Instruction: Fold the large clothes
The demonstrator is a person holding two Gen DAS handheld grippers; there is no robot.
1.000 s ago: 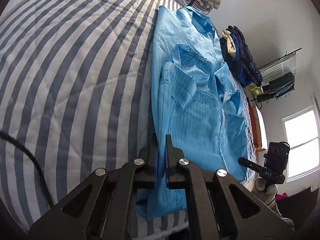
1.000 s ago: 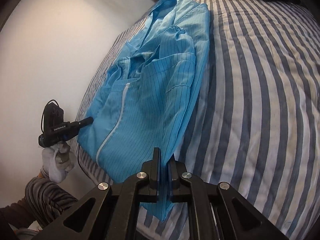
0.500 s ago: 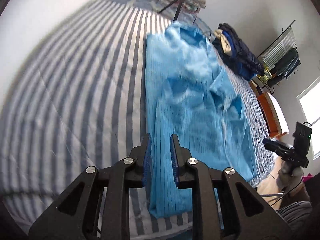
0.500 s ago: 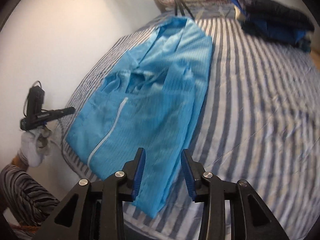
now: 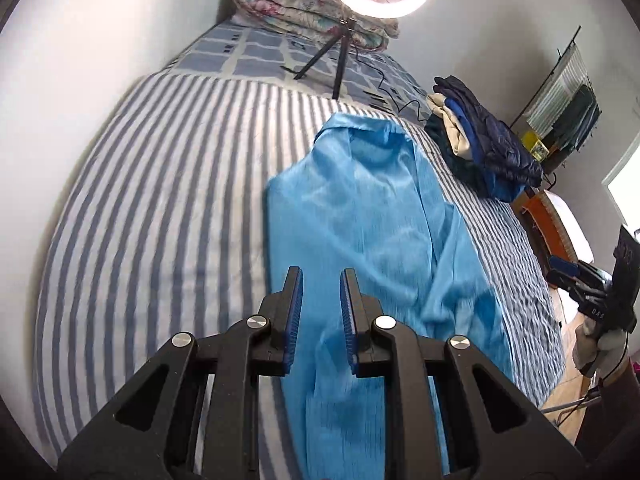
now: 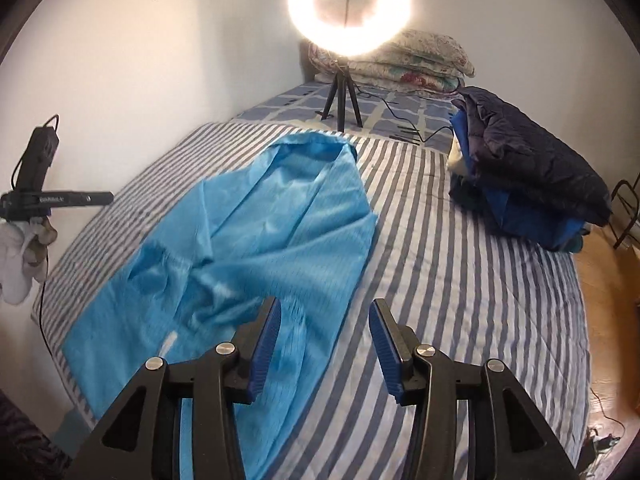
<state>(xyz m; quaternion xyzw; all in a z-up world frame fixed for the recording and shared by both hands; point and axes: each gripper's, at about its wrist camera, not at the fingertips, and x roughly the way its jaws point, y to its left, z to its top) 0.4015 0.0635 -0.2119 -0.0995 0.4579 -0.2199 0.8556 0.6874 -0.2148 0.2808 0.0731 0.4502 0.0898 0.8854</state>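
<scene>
A light blue garment [image 5: 372,220] lies lengthwise on the striped bed, its sides folded in, collar at the far end; it also shows in the right wrist view [image 6: 260,248]. My left gripper [image 5: 320,280] is open and empty, raised above the garment's near end. My right gripper [image 6: 324,312] is open and empty, raised above the garment's near right edge. In the left wrist view the right gripper [image 5: 560,270] shows at the far right edge; in the right wrist view the left gripper [image 6: 106,198] shows at the left edge, side-on.
The blue-and-white striped bedcover [image 5: 160,200] fills the bed. A ring light on a tripod [image 6: 344,92] stands at the head with folded quilts [image 6: 420,56]. A pile of dark clothes [image 6: 528,168] sits at the right edge. A wall runs along the left.
Both grippers have opened, let go of the garment's near hem and lifted up and back. The hem now lies on the bed.
</scene>
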